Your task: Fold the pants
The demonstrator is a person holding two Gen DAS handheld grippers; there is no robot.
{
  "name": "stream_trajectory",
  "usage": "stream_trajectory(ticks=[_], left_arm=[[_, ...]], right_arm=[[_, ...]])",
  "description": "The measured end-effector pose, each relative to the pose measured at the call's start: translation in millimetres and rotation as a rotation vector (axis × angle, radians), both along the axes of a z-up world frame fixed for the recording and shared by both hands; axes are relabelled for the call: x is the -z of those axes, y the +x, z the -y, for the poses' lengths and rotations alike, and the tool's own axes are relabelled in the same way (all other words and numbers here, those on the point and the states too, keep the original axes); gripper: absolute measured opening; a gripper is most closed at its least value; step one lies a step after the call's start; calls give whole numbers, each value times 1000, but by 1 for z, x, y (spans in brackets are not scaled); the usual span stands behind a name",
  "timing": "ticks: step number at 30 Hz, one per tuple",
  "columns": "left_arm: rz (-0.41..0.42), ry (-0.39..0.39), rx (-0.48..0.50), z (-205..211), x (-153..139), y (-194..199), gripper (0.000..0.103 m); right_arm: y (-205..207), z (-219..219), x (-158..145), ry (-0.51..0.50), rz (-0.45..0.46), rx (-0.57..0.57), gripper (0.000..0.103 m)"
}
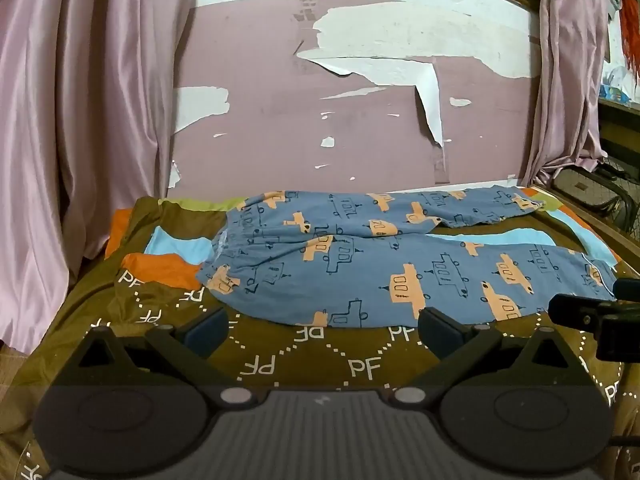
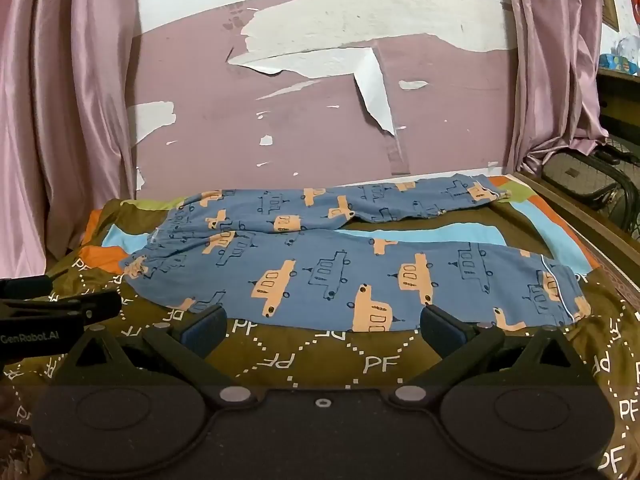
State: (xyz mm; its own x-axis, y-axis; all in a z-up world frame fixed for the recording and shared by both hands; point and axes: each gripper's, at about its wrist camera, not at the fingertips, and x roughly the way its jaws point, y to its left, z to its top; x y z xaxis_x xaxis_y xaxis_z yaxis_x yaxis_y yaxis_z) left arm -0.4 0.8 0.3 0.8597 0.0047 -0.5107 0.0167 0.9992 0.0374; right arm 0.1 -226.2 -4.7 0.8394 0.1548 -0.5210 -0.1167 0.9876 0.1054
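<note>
Peeling pink wall [image 1: 280,120] backs a bed [image 1: 312,360] where blue pants [image 1: 360,264] lie spread flat; the left gripper [image 1: 322,326] and right gripper [image 2: 322,326] hover near them, fingers apart, empty.

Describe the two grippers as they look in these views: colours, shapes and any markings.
The left gripper and right gripper look alike: black linkage arms with triangular cut-outs, round black discs at the base, silver pivot pins, and dark blue pads on the fingers. The left has a ribbed grey body; the right's is plain dark. White "GenRobot.AI" lettering marks the left gripper's side, seen in the right view. No hands, sleeves or cables show.
</note>
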Motion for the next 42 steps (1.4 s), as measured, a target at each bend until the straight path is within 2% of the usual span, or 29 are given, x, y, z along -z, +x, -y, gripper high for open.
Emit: stream_trajectory(ticks=[35,42], left_arm=[[-2,0,2,-1,1,0,103],[-25,4,-4,-2,7,0,103]], right_arm=[[3,2,4,6,-12,5,102],[2,3,6,4,-34,10,102]])
